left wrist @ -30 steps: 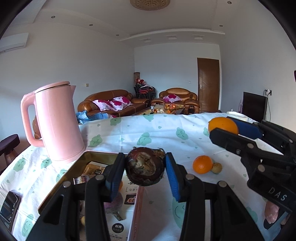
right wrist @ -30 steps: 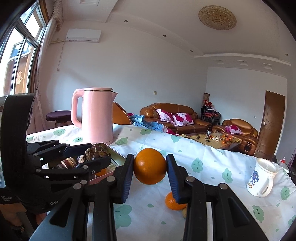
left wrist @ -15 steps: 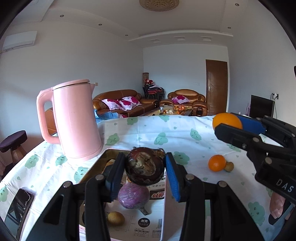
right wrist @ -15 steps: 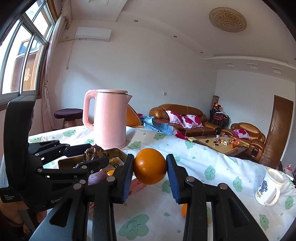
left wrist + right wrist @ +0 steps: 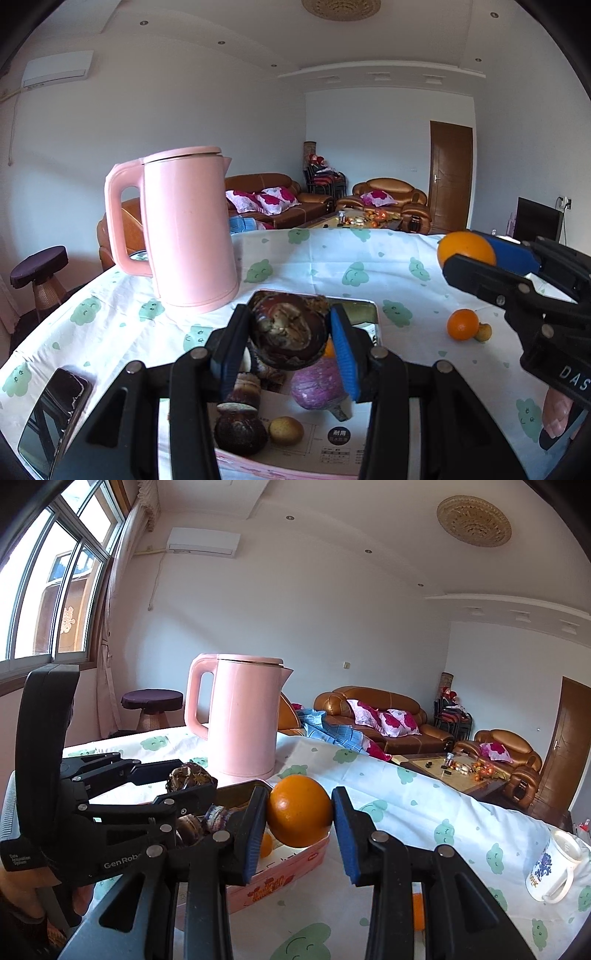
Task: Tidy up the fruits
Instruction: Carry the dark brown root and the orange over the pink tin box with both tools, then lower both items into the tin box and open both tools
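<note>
With the left claw [image 5: 290, 341] gripping a mangosteen [image 5: 288, 334] and the right claw [image 5: 299, 821] an orange [image 5: 298, 810], lower both gently into the tin [image 5: 280, 877] beside the kettle [image 5: 188, 229].

Phone [image 5: 51, 417] cut by the frame edge — tray [image 5: 295, 864] contents mostly hidden.

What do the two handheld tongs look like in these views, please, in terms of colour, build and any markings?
Both tongs, left and right, are black linkage frames joined by silver rivets, ending in flat blue pads. White lettering runs along the bodies: "DAS" on the right one, "GenRob" and a small printed label on the left. No cables or sleeves are visible.
</note>
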`<control>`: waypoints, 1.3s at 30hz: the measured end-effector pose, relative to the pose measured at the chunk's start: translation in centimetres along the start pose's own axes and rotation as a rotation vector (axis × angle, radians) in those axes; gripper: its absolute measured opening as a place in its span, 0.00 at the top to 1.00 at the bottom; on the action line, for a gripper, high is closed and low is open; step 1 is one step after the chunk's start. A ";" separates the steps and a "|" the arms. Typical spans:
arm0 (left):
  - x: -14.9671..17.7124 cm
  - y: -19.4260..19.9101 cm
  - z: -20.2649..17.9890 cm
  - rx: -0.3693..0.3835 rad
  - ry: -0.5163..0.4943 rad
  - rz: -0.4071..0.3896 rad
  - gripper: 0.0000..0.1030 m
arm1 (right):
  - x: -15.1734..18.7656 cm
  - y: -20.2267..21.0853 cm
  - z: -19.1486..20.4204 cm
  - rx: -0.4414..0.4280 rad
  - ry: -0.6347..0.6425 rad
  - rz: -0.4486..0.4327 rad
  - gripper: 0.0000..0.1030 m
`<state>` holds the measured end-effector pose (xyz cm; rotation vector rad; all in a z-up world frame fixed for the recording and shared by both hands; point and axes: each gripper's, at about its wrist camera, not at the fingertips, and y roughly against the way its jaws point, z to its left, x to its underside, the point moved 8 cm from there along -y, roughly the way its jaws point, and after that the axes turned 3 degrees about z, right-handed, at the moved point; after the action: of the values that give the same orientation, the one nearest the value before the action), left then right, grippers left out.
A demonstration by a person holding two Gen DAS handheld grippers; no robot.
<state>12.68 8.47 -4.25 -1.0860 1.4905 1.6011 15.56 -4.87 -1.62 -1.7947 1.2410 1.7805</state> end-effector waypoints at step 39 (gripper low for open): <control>2.4 -3.0 4.4 -0.058 0.018 0.147 0.56 | 4.1 -6.1 6.3 -0.157 0.029 0.211 0.64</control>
<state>13.89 13.04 -7.73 -1.0459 1.5763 1.7484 15.45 1.87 -8.53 -1.8371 1.3806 2.0246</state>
